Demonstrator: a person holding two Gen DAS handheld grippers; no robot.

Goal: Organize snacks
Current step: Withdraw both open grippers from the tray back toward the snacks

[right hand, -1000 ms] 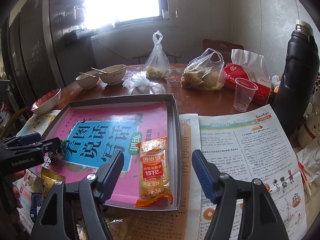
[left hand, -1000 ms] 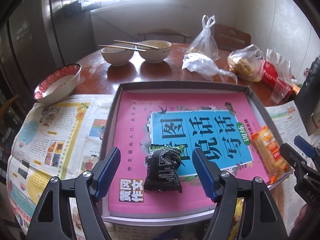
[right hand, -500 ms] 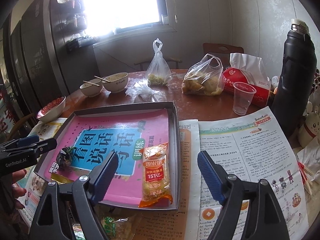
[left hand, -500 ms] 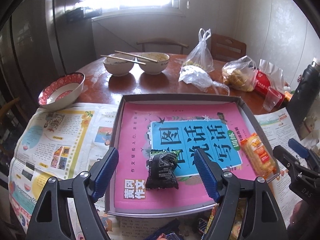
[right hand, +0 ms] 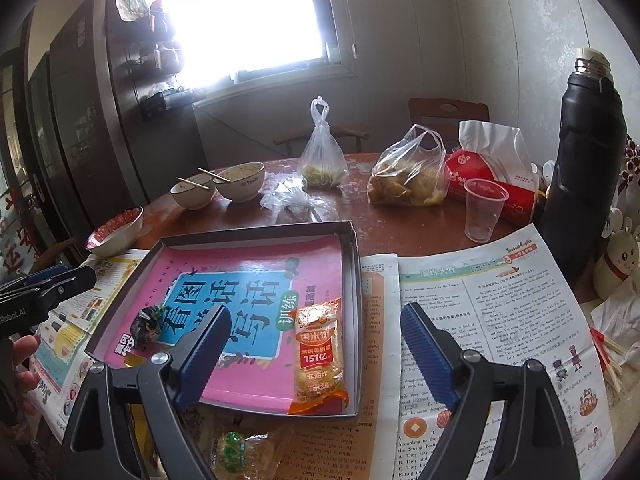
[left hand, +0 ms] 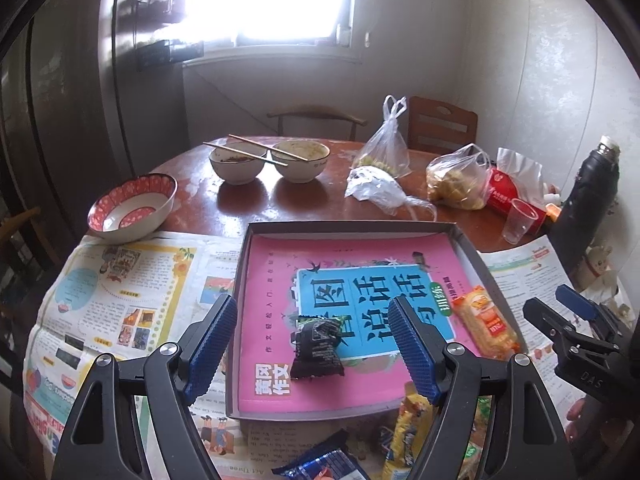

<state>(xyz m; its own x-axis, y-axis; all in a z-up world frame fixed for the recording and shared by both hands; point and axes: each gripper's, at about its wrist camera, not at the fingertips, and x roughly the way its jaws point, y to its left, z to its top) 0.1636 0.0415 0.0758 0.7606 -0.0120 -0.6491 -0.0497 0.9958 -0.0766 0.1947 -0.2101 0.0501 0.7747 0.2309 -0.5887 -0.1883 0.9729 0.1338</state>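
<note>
A grey tray (left hand: 352, 227) lined with a pink book sits on newspaper. In it lie a black snack packet (left hand: 318, 346) near the front and an orange rice-cracker pack (left hand: 486, 326) along the right wall. My left gripper (left hand: 310, 302) hovers open above the black packet, apart from it. My right gripper (right hand: 315, 312) hangs above the orange pack (right hand: 320, 354), its jaws opening, with nothing held between them. Loose snacks lie in front of the tray: a yellow pack (left hand: 408, 432), a blue pack (left hand: 324, 464) and a clear-and-green pack (right hand: 236, 452).
Behind the tray stand two bowls with chopsticks (left hand: 272, 160), a red-patterned bowl (left hand: 132, 208), tied plastic bags (right hand: 408, 176), a clear cup (right hand: 482, 210), a red tissue pack (right hand: 492, 184) and a tall black flask (right hand: 580, 160). Newspapers (right hand: 492, 320) flank the tray.
Both grippers have lifted and drawn back from the tray, so loose snacks show at the near edge. The right jaws have spread wider. Both packs stay in the tray.
</note>
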